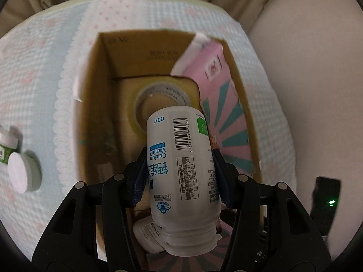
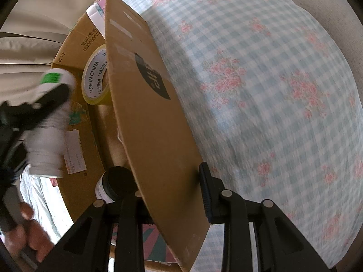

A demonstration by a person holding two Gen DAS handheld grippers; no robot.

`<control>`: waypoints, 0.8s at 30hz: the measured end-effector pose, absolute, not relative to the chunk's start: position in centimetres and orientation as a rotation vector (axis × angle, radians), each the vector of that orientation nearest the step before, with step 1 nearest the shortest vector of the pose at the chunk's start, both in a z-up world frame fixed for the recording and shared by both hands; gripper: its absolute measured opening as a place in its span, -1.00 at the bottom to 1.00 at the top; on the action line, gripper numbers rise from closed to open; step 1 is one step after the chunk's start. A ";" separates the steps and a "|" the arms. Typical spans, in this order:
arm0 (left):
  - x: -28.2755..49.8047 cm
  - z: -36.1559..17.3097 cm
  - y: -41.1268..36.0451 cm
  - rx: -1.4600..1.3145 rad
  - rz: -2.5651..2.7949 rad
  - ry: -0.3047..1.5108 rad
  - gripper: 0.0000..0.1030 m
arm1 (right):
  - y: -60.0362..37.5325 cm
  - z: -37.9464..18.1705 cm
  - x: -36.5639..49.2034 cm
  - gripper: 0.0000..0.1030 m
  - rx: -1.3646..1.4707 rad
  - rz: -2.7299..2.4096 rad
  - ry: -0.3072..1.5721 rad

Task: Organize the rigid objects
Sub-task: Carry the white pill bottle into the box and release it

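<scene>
Gripped sideways between the blue pads (image 1: pixel 138 181) of the left gripper (image 1: pixel 179 179), a white vitamin bottle (image 1: pixel 181 172) hangs over the open cardboard box (image 1: pixel 103 72), its cap end toward the camera and its base toward the box's far end. Below it inside the box lie a roll of clear tape (image 1: pixel 158 97), a pink carton (image 1: pixel 215 86) leaning against the right wall, and a small white jar (image 1: pixel 148 232) close to the near end. Outside the box, on the checked tablecloth (image 1: pixel 45 56), a round white-lidded tub (image 1: pixel 22 174) sits at far left beside a green-labelled container (image 1: pixel 5 145).

From the right wrist, the right gripper (image 2: pixel 170 195) straddles the box's side wall (image 2: pixel 154 122), one finger outside against the cardboard, the other inside; the wall is pinched between them. Just inside sits a black-capped jar (image 2: pixel 115 184). Farther in, the tape roll (image 2: pixel 96 77) stands on edge, and the left gripper (image 2: pixel 43 104) holds the blurred white bottle (image 2: pixel 47 140) above the box. The floral checked cloth (image 2: pixel 272 90) fills the right side.
</scene>
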State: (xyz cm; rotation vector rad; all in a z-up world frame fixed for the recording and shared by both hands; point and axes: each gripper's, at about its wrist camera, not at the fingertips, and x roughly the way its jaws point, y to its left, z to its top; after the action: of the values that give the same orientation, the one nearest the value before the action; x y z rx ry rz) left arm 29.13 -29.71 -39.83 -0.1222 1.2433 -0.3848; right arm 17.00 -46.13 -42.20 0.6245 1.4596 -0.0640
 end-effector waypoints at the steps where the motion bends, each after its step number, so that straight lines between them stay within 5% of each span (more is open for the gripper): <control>1: 29.0 -40.1 -30.0 -0.110 -0.387 1.251 -0.05 | -46.1 -42.2 17.0 -0.49 0.624 -0.063 1.461; 4: 28.5 -39.3 -30.2 -0.096 -0.409 1.237 0.10 | -46.2 -42.2 16.9 -0.49 0.626 -0.059 1.460; 5: 28.4 -38.7 -30.2 -0.078 -0.416 1.223 0.66 | -46.2 -42.3 16.9 -0.49 0.625 -0.057 1.460; 6: 28.3 -38.3 -30.2 -0.061 -0.417 1.212 0.98 | -46.2 -42.3 16.9 -0.48 0.624 -0.055 1.460; 24: 27.0 -34.5 -25.8 -0.044 -0.364 1.186 1.00 | -46.2 -42.1 16.7 -0.48 0.633 -0.053 1.455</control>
State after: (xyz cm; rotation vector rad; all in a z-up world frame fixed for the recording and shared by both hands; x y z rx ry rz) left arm 27.05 -25.84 -34.50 -0.0438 1.1858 -0.3645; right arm 16.71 -46.21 -42.08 0.6327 1.4548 -0.0530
